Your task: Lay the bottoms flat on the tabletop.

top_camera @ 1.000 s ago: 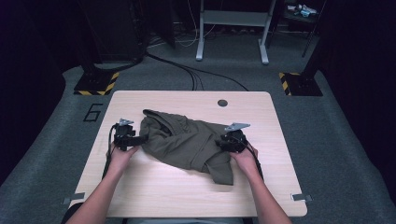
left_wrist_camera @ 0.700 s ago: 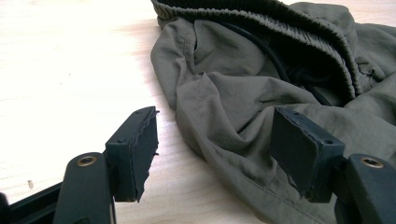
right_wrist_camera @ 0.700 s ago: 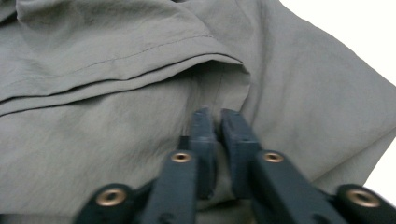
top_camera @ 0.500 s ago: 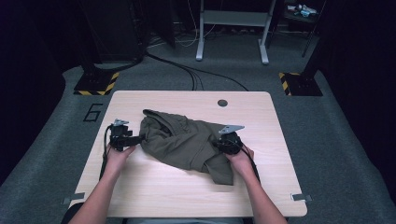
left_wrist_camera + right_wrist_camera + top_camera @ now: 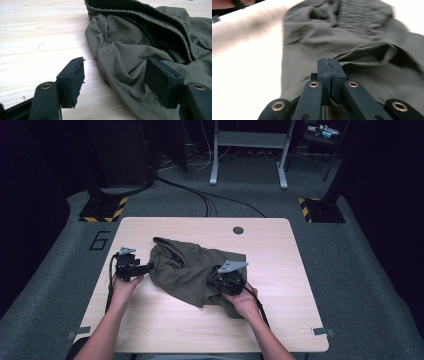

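The crumpled olive-green fabric garment [image 5: 192, 272] lies on the pale wooden worktop [image 5: 280, 255], about mid-width. The left gripper [image 5: 146, 268] sits at the garment's left edge, one jaw either side of the hem. The right gripper [image 5: 212, 282] rests on the garment's right front part. A small round dark grommet [image 5: 238, 230] lies behind the garment, near the far edge.
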Tool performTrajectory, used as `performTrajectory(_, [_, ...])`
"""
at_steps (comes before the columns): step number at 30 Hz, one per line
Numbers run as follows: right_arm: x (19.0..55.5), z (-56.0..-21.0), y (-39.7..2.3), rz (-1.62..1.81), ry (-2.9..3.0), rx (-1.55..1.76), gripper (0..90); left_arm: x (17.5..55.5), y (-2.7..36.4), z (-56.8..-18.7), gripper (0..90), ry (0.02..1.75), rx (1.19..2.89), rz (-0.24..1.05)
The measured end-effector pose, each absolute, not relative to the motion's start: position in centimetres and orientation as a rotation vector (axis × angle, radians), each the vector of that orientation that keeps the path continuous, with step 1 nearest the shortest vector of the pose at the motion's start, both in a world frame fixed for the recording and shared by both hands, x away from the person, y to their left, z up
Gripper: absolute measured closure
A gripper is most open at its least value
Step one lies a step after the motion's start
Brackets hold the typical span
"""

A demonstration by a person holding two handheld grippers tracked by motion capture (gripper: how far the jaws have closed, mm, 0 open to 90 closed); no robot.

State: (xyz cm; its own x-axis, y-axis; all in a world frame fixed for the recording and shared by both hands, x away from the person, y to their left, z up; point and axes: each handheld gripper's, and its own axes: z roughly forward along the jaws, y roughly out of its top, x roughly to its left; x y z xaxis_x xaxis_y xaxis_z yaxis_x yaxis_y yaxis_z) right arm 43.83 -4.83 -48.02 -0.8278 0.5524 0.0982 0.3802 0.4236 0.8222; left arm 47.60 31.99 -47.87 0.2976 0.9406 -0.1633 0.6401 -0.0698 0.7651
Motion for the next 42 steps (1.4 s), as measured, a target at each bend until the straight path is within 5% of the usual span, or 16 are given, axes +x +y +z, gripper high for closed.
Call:
performTrajectory(18, [40.1,-50.8,4.4,1.349,2.717,0.594,88.6,47.0,31.6,-47.6,31.8,1.418,1.8,0.476])
performTrajectory(35, [36.6,-52.3,7.6,1.324,2.846,0.446,87.4,45.3,30.5,-47.6,34.8,1.374,1.813,0.412])
performTrajectory(38, [36.9,-51.3,6.5,1.375,2.806,0.488,73.2,45.0,30.1,-47.8,34.8,1.364,1.829,0.396])
performTrajectory(42, [37.0,-49.3,4.6,1.4,2.736,0.514,69.8,44.4,29.7,-47.9,34.8,1.358,1.843,0.396])
